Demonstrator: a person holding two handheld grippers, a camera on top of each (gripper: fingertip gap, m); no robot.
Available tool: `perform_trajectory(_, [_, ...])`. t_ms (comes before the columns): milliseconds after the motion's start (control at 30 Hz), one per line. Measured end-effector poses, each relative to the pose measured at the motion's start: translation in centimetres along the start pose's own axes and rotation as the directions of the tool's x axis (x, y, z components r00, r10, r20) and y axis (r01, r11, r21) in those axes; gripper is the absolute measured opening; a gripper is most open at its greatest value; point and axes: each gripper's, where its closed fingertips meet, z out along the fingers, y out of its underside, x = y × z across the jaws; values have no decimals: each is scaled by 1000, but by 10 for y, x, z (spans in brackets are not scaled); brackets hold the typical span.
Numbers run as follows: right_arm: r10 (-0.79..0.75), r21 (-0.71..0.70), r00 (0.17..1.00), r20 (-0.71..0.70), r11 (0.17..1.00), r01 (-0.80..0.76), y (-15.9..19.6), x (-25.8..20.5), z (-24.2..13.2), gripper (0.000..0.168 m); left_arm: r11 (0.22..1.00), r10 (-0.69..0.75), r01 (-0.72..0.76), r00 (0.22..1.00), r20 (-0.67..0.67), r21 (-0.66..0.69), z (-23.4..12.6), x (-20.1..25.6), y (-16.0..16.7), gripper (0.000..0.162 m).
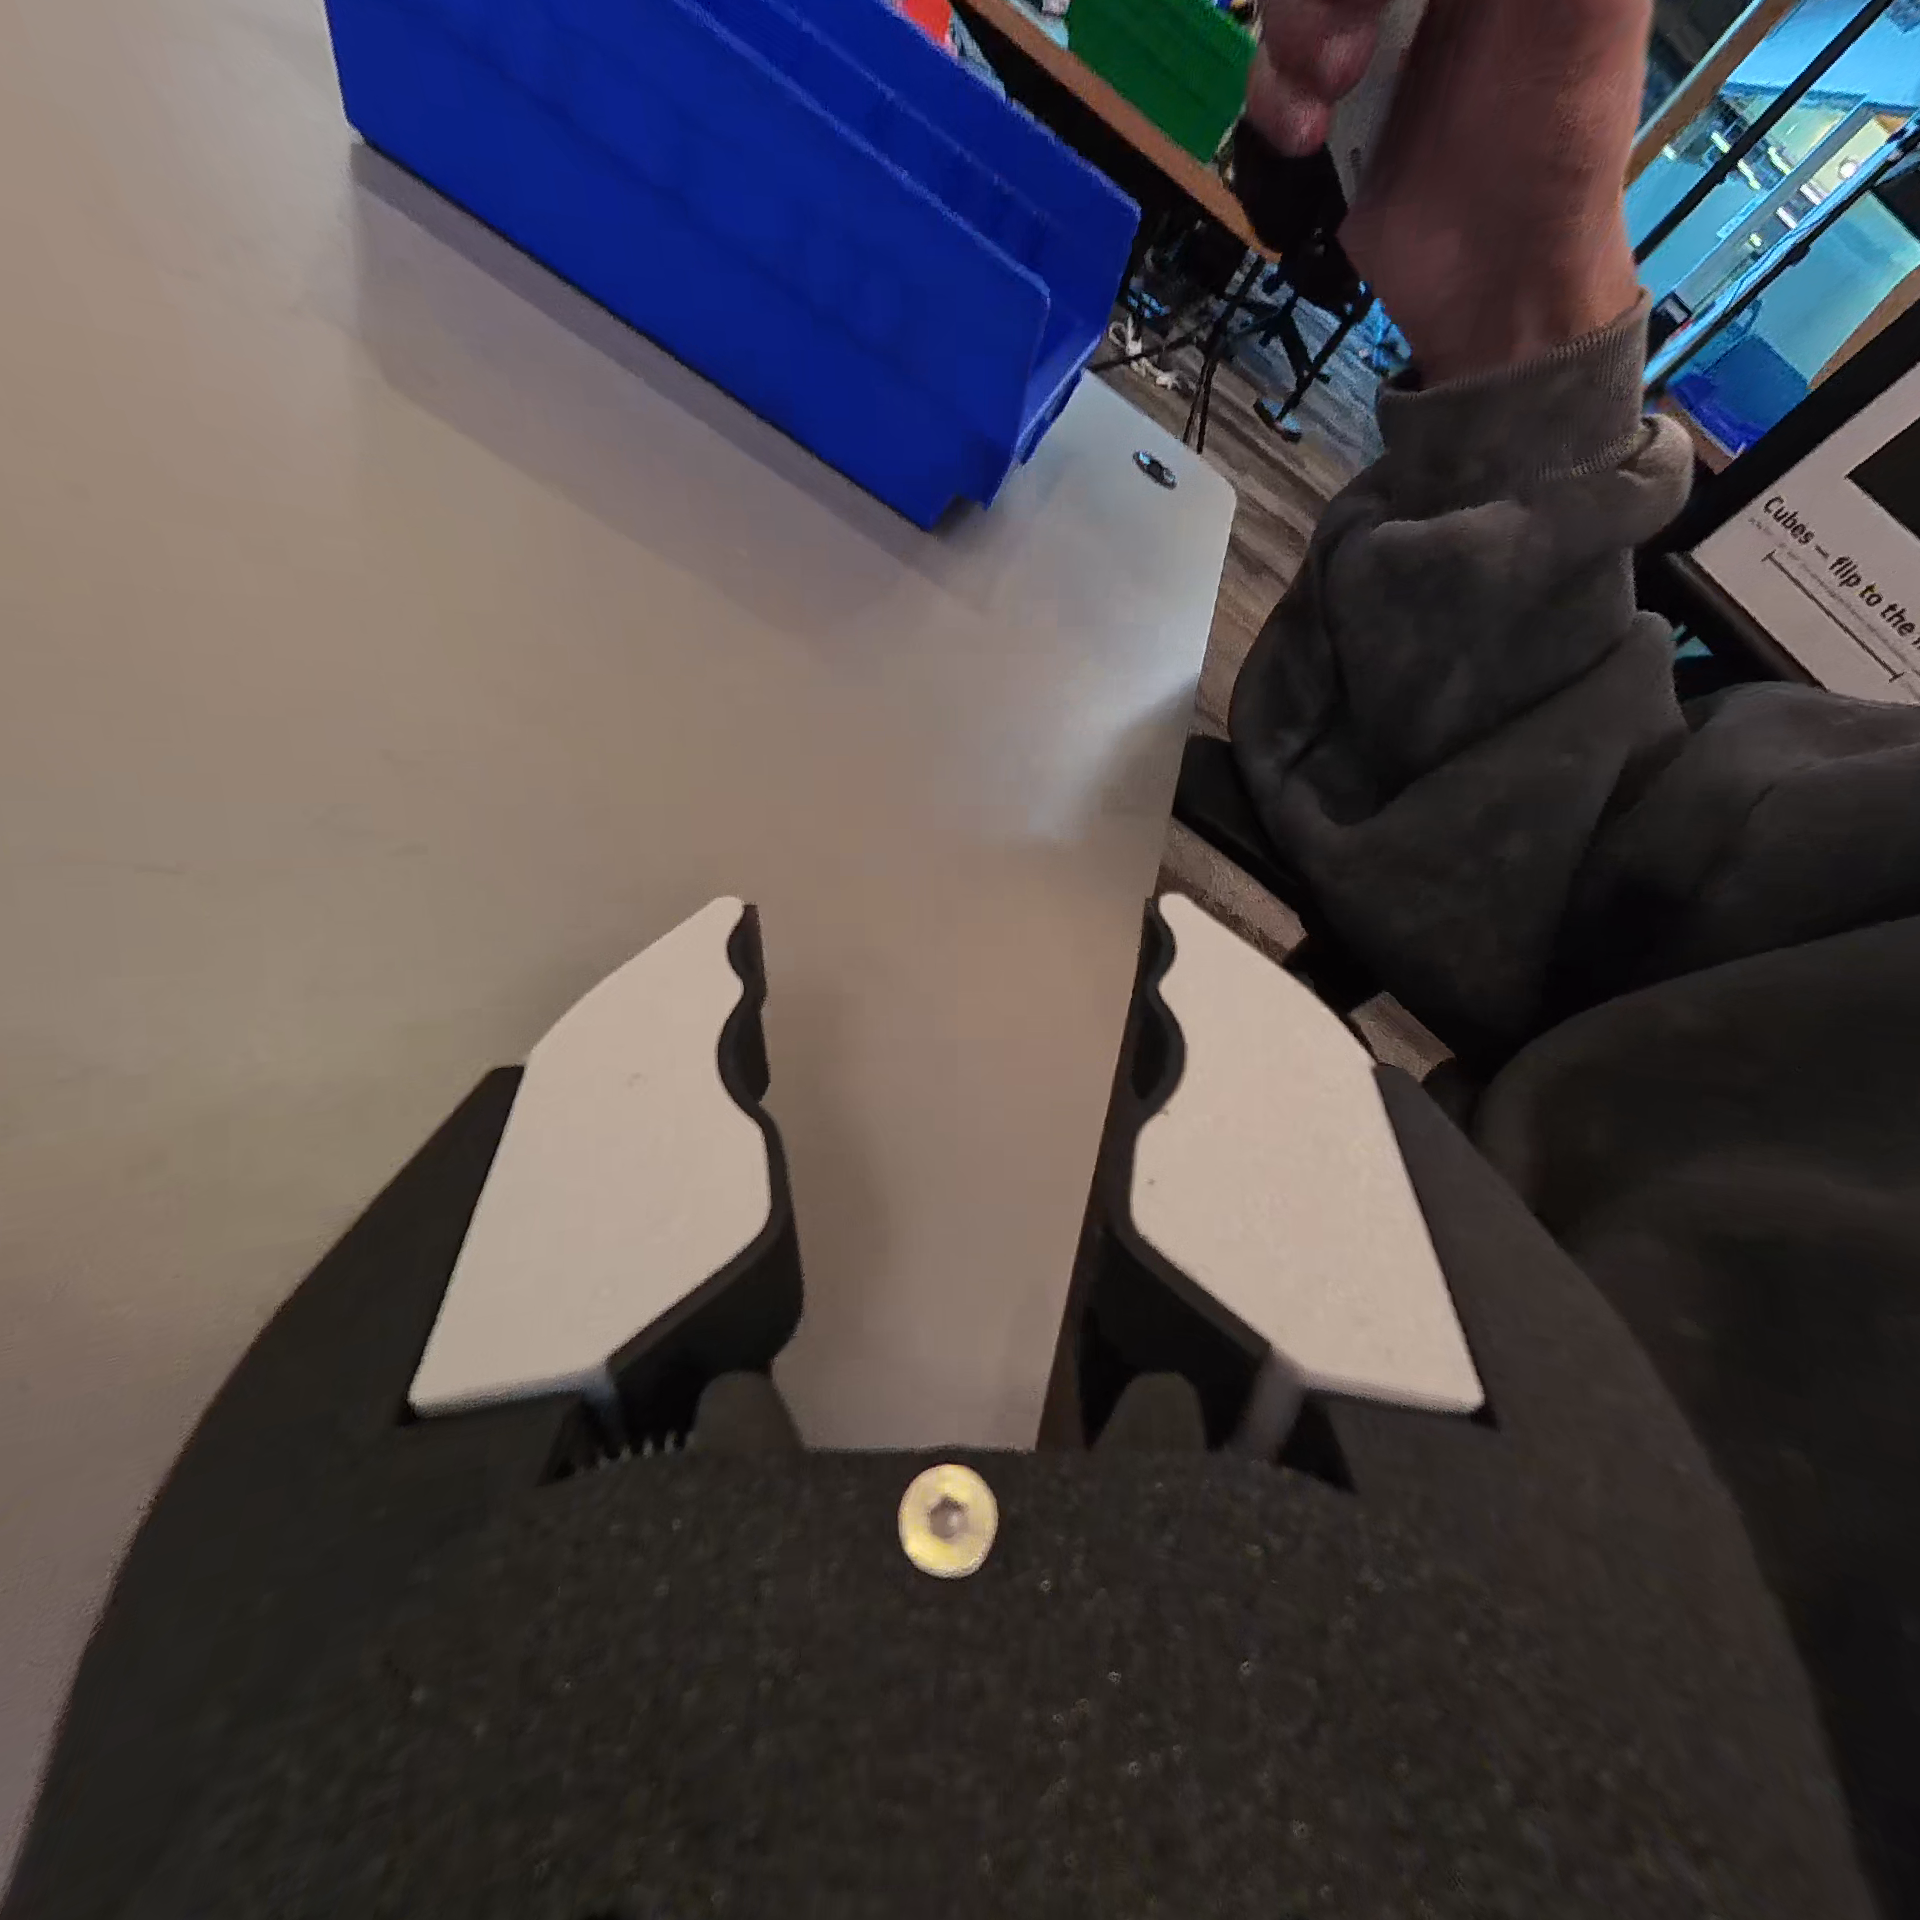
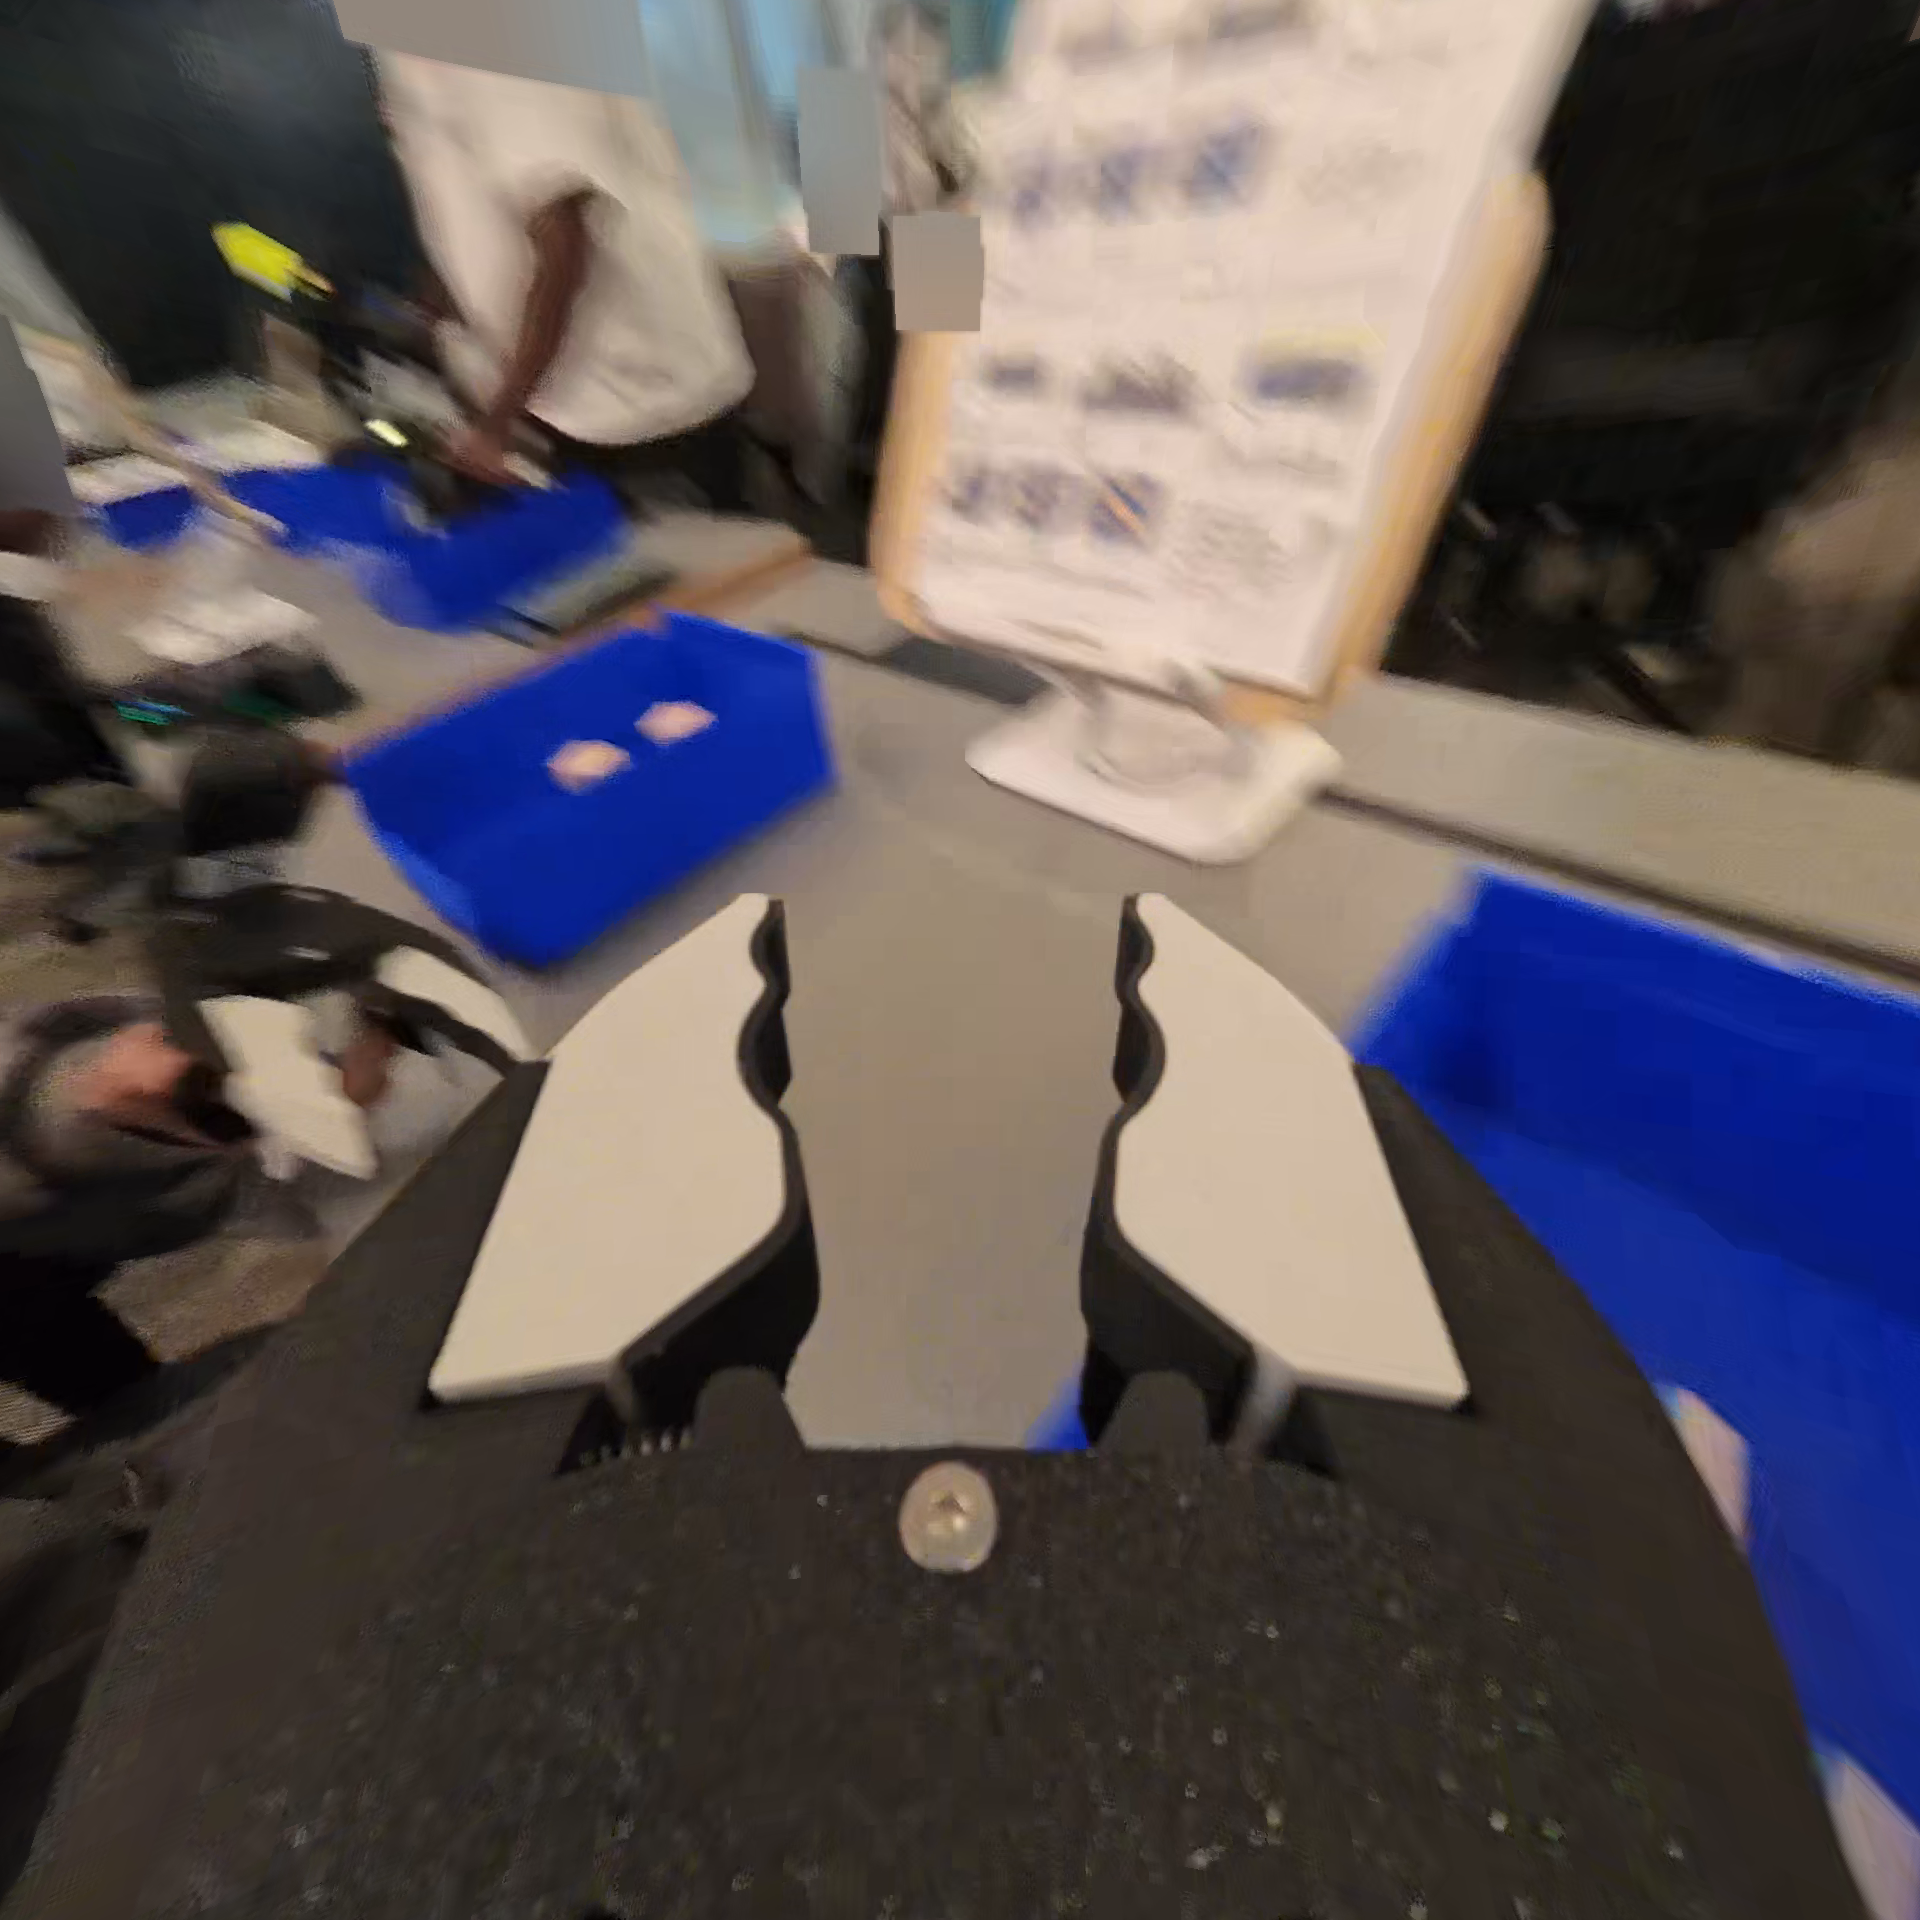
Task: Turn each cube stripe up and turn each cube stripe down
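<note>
Grey laminate table (image 1: 416,727) fills the left wrist view, where the left gripper (image 1: 951,914) hovers with its white-faced black fingers spread wide, nothing between them. At 12 o'clock two nested blue plastic bins (image 1: 727,208) stand on the table, their insides hidden. At 2 o'clock a person's hand and grey sleeve (image 1: 1507,436) rise beside the table edge; a white printed sign (image 1: 1849,582) at 3 o'clock is cut off by the frame.

The right wrist view, heavily blurred, shows what the other lacks: the right gripper (image 2: 951,914), likewise parted wide and empty, and at 11 o'clock an open blue plastic bin (image 2: 499,831) holding two small pale cubes (image 2: 629,743), stripe orientation impossible to make out. A white instruction board on a stand (image 2: 1195,364) sits at 12 o'clock, its print smeared. Another blue bin (image 2: 1662,1143), cropped, lies at 3 o'clock.
</note>
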Motion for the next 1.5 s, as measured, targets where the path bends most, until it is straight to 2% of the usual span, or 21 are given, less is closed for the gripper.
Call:
perform_trajectory(67, [12, 116, 983, 181, 993, -33, 11, -54, 30, 60, 999, -15, 15, 1000, 7, -39, 2, -1, 6, 66])
perform_trajectory(133, [95, 76, 911, 402, 988, -137, 56, -114, 57, 60, 998, -14, 15, 1000, 19, -63, -2, 1, 7, 65])
perform_trajectory(167, [121, 27, 866, 485, 988, -153, 81, -139, 63, 54, 998, -4, 7, 999, 32, -70, -9, 2, 4, 65])
perform_trajectory(200, [144, -5, 841, 521, 986, -166, 102, -156, 67, 49, 997, 15, -10, 998, 65, -78, -20, 0, 0, 66])
perform_trajectory(233, [158, -19, 826, 542, 984, -176, 113, -167, 70, 50, 997, 36, -27, 993, 114, -79, -35, -6, -7, 68])
perform_trajectory(300, [205, -81, 782, 589, 977, -196, 123, -183, 66, 51, 988, 81, -53, 978, 194, -147, -73, -20, -14, 67])
perform_trajectory(367, [230, -112, 761, 607, 972, -205, 126, -187, 61, 50, 937, 182, -79, 942, 281, -341, -115, -45, -7, 68])
perform_trajectory(467, [220, -95, 769, 600, 974, -205, 128, -183, 58, 48, 789, 407, -94, 820, 402, -607, -179, -103, -8, 66])
perform_trajectory(567, [234, -132, 758, 609, 972, -194, 135, -184, 59, 45, 641, 452, 57, 778, 436, -766, -228, -164, -4, 64])
perform_trajectory(633, [245, -169, 746, 619, 969, -178, 141, -188, 59, 40, 570, 450, 123, 781, 433, -812, -247, -201, 0, 63])
perform_trajectory(800, [253, -209, 743, 620, 966, -155, 152, -192, 62, 39, 489, 477, 164, 772, 420, -857, -264, -273, 0, 68])
perform_trajectory(1000, [295, -238, 724, 624, 954, -184, 157, -188, 64, 39, 350, 459, 265, 788, 411, -899, -272, -306, 20, 69])
perform_trajectory(1067, [300, -239, 722, 623, 953, -189, 157, -187, 64, 39, 330, 440, 268, 805, 399, -905, -268, -308, 28, 67])
perform_trajectory(1133, [300, -241, 724, 622, 952, -188, 157, -186, 65, 39, 310, 427, 279, 813, 395, -909, -268, -310, 36, 45])
perform_trajectory(1267, [316, -250, 714, 624, 947, -201, 158, -185, 65, 39, 317, 390, 270, 837, 384, -909, -267, -299, 38, 45])
perform_trajectory(1333, [320, -246, 710, 628, 947, -209, 156, -184, 65, 39, 368, 386, 252, 834, 394, -895, -267, -290, 29, 45])
perform_trajectory(1433, [315, -236, 714, 625, 948, -212, 153, -181, 64, 39, 527, 370, 195, 824, 429, -827, -257, -267, -4, 45])
perform_trajectory(1500, [301, -220, 725, 619, 953, -208, 148, -174, 64, 39, 670, 331, 150, 816, 474, -727, -244, -246, -36, 45])
